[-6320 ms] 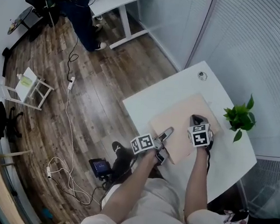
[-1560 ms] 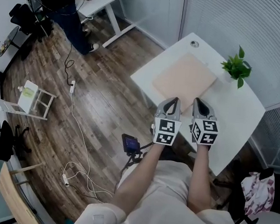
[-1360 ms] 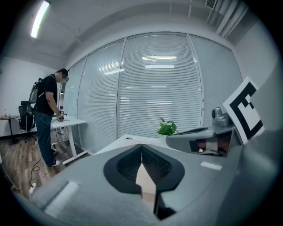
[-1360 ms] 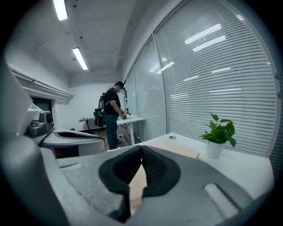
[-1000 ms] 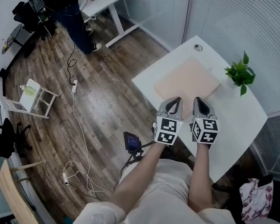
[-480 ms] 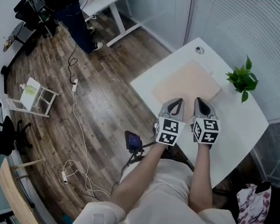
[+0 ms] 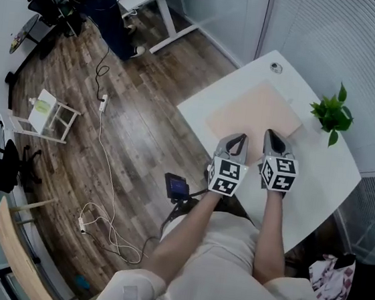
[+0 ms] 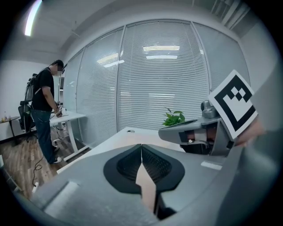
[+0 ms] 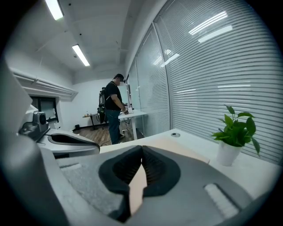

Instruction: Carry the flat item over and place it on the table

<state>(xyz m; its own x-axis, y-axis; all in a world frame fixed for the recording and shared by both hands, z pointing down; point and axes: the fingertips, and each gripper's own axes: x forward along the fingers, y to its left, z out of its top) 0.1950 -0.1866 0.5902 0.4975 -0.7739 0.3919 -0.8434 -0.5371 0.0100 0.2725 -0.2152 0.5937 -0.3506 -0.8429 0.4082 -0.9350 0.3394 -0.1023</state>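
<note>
Two sets of jaws are pressed together on nothing: the left gripper (image 7: 236, 140) and the right gripper (image 7: 272, 137) hang side by side at the near edge of the beige flat board (image 7: 256, 110). It lies on the white table (image 7: 320, 169), near a potted plant (image 7: 333, 115).

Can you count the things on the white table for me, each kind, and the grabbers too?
Flat beige square board: 1
Green leafy plant in a white pot: 1
Small round fitting set in the tabletop: 1
Marker-cube grippers (left gripper, right gripper): 2
Total: 5
</note>
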